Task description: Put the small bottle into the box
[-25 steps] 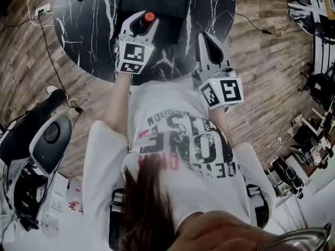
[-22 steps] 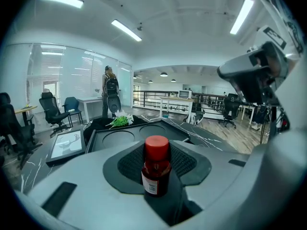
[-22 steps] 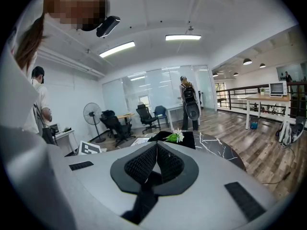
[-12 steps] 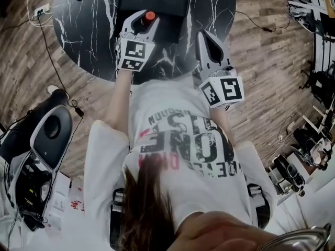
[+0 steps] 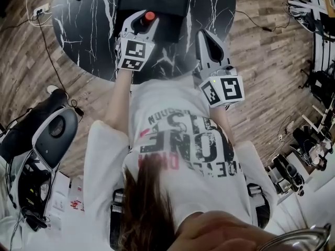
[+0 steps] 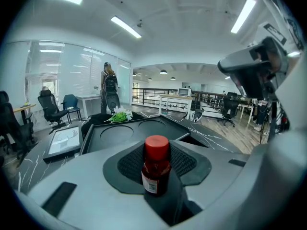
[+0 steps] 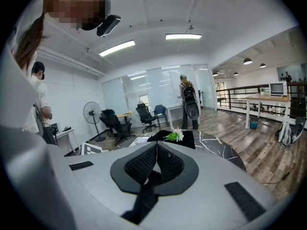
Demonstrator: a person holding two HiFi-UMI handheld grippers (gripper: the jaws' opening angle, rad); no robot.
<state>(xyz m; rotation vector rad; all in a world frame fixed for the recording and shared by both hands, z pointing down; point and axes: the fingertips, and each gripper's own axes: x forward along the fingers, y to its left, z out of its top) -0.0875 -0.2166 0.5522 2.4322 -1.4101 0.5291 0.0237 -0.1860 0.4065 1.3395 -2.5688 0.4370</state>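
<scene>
grips the small bottle (image 6: 156, 169) upright between the ribbed black pads of the left claw (image 5: 142, 21), jaws parted only to the bottle's width and pressed on its sides below the red cap (image 6: 157, 146). holds it clear of the worktop (image 5: 89, 30), in the air just short of the black box (image 6: 163, 128), probably so it can go in base first without tipping. rests the right claw (image 7: 156, 151) shut pad to pad on nothing, beside the left over the worktop's near edge. looks parked out of the way, since the job seems to need one hand only. shows a dark reddish body with a pale label under a smooth round cap; a matte, shallow box with two round recesses in its upper face; a round worktop of black marble pattern veined in white; smooth grey claw shells around diamond-textured pads. leaves the placing to be done, with the bottle not yet inside the box.
</scene>
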